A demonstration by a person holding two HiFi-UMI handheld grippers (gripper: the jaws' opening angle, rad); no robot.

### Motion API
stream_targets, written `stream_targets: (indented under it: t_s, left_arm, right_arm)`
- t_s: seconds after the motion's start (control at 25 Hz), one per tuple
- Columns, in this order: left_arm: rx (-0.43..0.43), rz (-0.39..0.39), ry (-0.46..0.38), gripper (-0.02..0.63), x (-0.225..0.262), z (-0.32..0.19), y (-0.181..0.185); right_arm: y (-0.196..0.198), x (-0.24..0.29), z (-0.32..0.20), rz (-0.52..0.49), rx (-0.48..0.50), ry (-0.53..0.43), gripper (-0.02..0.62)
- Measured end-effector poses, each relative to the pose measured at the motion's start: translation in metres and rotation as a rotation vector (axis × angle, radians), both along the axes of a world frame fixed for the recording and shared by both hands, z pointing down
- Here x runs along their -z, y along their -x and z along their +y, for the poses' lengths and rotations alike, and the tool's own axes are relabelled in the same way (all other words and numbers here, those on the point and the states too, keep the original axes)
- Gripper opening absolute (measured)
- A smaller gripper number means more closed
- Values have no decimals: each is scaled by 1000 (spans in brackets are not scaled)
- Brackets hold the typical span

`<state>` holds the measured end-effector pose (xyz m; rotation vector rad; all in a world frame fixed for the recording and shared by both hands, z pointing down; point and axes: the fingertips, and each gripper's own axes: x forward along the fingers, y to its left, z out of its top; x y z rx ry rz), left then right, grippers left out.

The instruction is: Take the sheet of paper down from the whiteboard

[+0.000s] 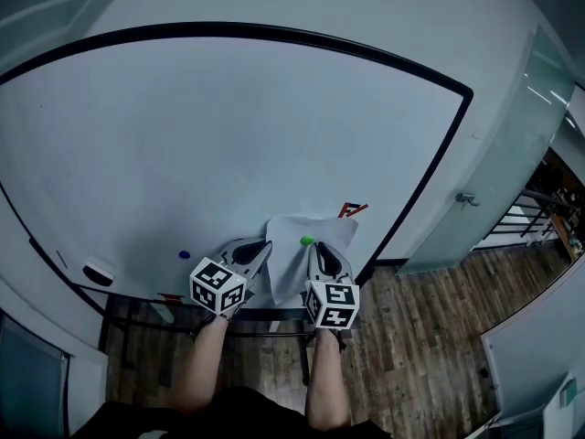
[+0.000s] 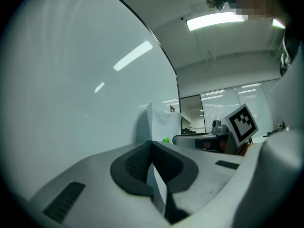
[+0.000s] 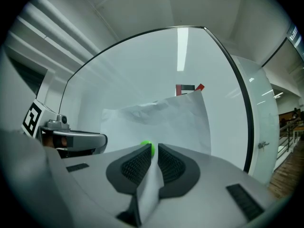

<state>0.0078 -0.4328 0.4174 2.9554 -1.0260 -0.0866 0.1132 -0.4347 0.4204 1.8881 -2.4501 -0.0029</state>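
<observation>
Pinching paper [image 1: 335,230] in left gripper [image 1: 263,250] and right gripper [image 1: 319,251] jaws; likely steadying it, green magnet [image 1: 307,240] pinning it to whiteboard [image 1: 228,154].

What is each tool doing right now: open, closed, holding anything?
Left tool: closed on the edge of the sheet of paper.
Right tool: closed on the same sheet of paper.
</observation>
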Motion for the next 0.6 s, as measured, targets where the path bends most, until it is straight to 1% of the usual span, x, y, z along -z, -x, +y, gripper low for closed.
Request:
stream_targets:
  t_s: [0.08, 0.16, 0.2, 0.44, 0.6]
  left_arm:
    - [-4, 2, 2, 21, 0, 0, 0]
    - [-9, 6, 3, 21, 0, -1, 0]
    - [-12, 7, 4, 21, -1, -1, 0]
    - [-23, 3, 1, 21, -1, -4, -1]
    - [-28, 5, 6, 21, -2, -5, 0]
  right_arm:
    - [7, -2, -3, 15, 10, 9, 60]
    - [14, -7, -7, 41, 14, 25, 138]
    - [16, -7, -9, 55, 8, 25, 147]
    - [18, -3, -15, 128, -61, -5, 147]
    - [19, -3, -14, 142, -73, -10, 147]
